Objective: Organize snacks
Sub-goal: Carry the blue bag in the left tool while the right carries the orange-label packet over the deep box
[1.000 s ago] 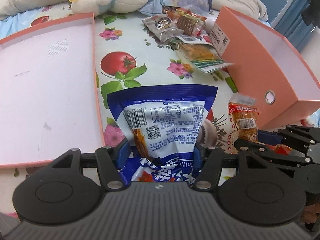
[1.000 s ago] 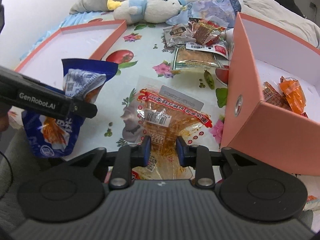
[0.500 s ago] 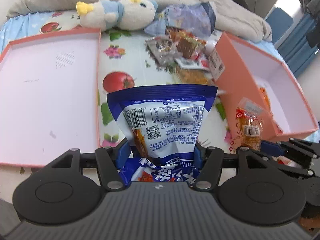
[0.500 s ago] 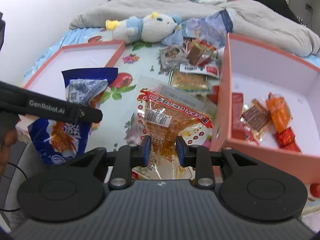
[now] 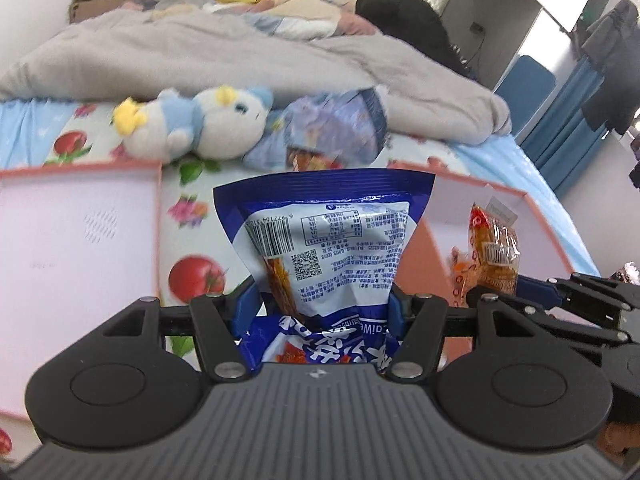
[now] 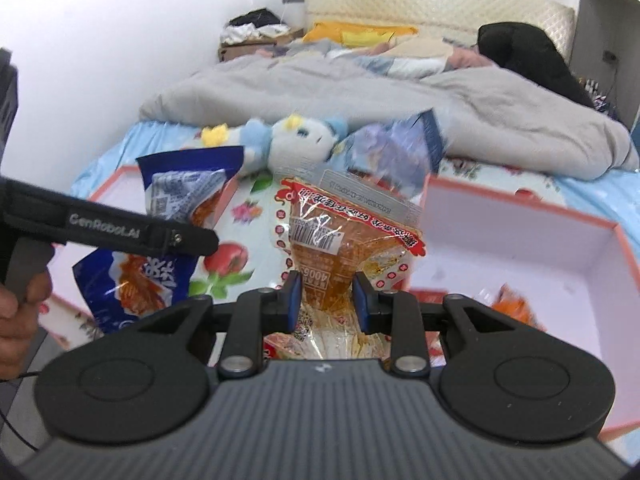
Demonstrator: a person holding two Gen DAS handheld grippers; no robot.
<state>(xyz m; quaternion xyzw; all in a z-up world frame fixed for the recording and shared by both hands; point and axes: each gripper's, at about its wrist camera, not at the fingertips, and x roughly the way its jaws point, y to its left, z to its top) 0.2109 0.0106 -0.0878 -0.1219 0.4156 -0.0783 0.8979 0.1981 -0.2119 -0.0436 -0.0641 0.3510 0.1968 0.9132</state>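
Holding: both grippers carry a snack packet above the fruit-print bedsheet [image 5: 196, 276].
Left box: pink-rimmed shallow box [image 5: 80, 240] at the left, lying on the sheet, its white floor bare where visible.
Left gripper: left gripper [image 5: 320, 304] clamped on the blue snack bag [image 5: 328, 240], pads pressing its crumpled lower part; the bag stands up between the fingers, barcode side toward the camera. In the right wrist view the same bag [image 6: 160, 248] hangs at the left, with a person's hand [image 6: 20, 312] on the handle.
Centre far: plush toy [image 5: 200, 124] lying on the sheet, a bluish foil bag [image 5: 332, 128] just to its right, grey blanket [image 5: 240, 60] beyond.
Right gripper: right gripper [image 6: 326, 300] clamped on the clear orange snack packet [image 6: 344, 248], jaws narrow, red-printed top edge upright.
Right box: second pink box [image 6: 540, 248] at the right, near the packet; blurred orange wrappers [image 6: 516, 304] lie inside it.
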